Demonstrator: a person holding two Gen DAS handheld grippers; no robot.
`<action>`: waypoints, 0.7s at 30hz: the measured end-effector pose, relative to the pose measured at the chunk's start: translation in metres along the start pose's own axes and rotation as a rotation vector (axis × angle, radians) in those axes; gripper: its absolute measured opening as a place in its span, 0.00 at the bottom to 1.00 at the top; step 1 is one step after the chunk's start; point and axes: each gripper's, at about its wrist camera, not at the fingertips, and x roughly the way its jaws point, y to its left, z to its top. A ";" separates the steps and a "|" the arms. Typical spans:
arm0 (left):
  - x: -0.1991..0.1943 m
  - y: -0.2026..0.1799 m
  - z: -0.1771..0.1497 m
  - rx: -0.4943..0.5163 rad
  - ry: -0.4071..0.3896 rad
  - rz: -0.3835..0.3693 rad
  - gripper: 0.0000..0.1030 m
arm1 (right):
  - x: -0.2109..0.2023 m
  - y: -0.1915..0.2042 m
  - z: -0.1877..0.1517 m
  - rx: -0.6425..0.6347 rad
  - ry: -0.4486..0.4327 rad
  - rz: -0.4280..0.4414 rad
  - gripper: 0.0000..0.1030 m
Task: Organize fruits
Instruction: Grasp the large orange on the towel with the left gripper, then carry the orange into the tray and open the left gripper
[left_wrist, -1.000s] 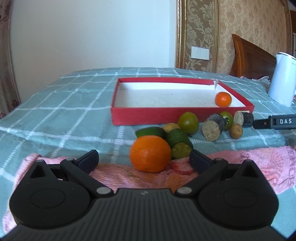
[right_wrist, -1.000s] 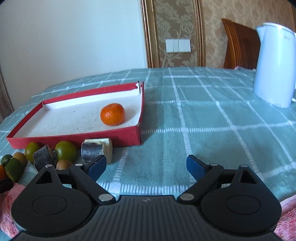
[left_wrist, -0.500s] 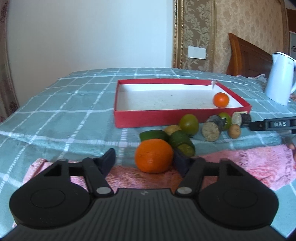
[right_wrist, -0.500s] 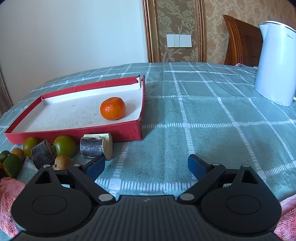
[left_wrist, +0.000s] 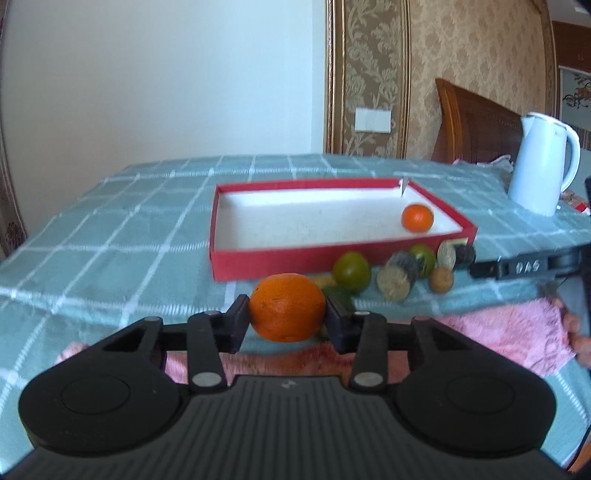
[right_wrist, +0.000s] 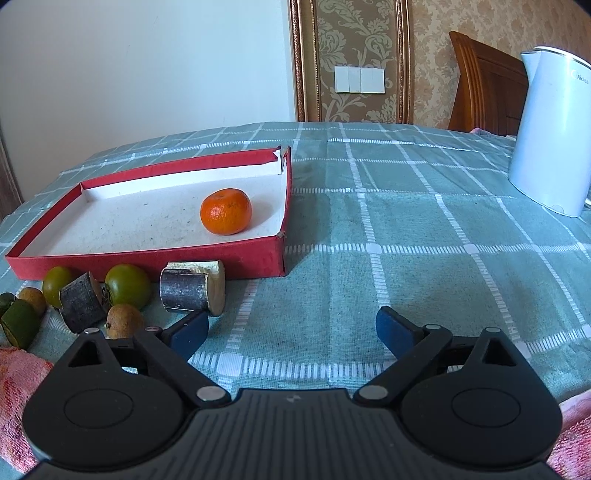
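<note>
My left gripper (left_wrist: 287, 319) is shut on a large orange (left_wrist: 287, 306) and holds it above the pink towel (left_wrist: 498, 328), in front of the red tray (left_wrist: 332, 258). A small tangerine (left_wrist: 417, 218) lies in the tray's right end; it also shows in the right wrist view (right_wrist: 226, 211). Green fruits (left_wrist: 351, 272), sugarcane pieces (left_wrist: 397, 280) and a small brown fruit (left_wrist: 441, 280) lie in front of the tray. My right gripper (right_wrist: 291, 330) is open and empty, low over the cloth right of the sugarcane piece (right_wrist: 192, 291).
A white kettle (left_wrist: 543, 166) stands at the back right, also in the right wrist view (right_wrist: 550, 133). The red tray (right_wrist: 147, 258) sits on a green checked tablecloth (right_wrist: 406, 221). A wooden chair stands behind the table.
My left gripper closed on the large orange and lifted it off the towel. My right gripper stayed open and shifted only slightly.
</note>
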 end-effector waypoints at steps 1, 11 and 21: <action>0.000 0.000 0.004 0.002 -0.006 -0.005 0.39 | 0.000 0.000 0.000 -0.003 0.001 -0.002 0.96; 0.040 -0.003 0.046 0.025 -0.007 -0.019 0.39 | 0.001 0.003 0.000 -0.015 0.006 -0.010 0.96; 0.118 0.006 0.084 0.004 0.063 0.032 0.39 | 0.002 0.004 0.000 -0.019 0.007 -0.013 0.96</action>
